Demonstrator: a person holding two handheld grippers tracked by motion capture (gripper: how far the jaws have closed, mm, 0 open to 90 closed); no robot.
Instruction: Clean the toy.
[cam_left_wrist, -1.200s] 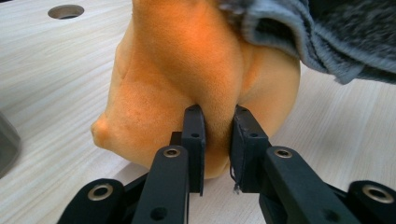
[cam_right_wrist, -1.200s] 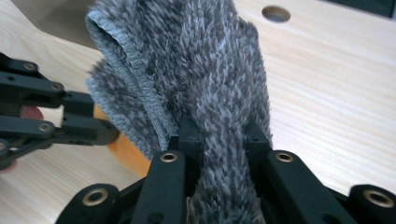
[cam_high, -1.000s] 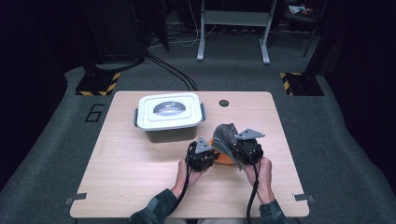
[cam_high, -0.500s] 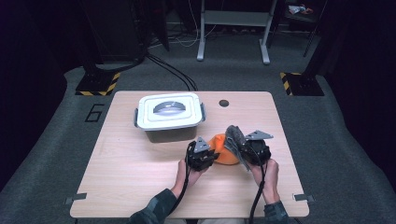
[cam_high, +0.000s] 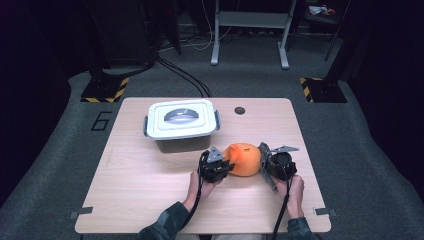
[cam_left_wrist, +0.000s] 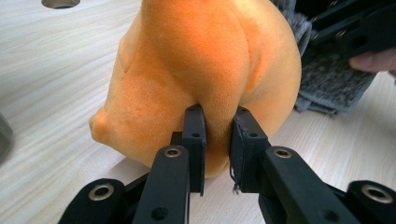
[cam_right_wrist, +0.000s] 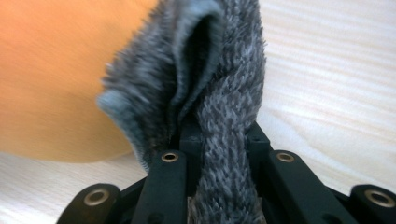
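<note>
- The orange plush toy (cam_high: 244, 160) lies on the table (cam_high: 140, 190), near the lidded white container (cam_high: 181, 124).
- The left gripper (cam_left_wrist: 218, 135) pinches a fold of orange plush; the right gripper (cam_right_wrist: 219, 135) clenches the toy's grey fuzzy part (cam_right_wrist: 219, 70).
- Grasping looks done; the container's lid is closed, so stowing the toy remains.

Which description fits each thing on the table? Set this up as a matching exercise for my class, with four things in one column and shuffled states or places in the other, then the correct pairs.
Things:
1. orange plush toy
2. grey fuzzy cloth
3. white lidded box
4. round hole in the tabletop

Descriptions:
A. lid on, standing at the far left part of the table
B. pinched by the left gripper
C. near the far edge, to the right of the box
D. clamped in the right gripper

Pairs: 1-B, 2-D, 3-A, 4-C
</note>
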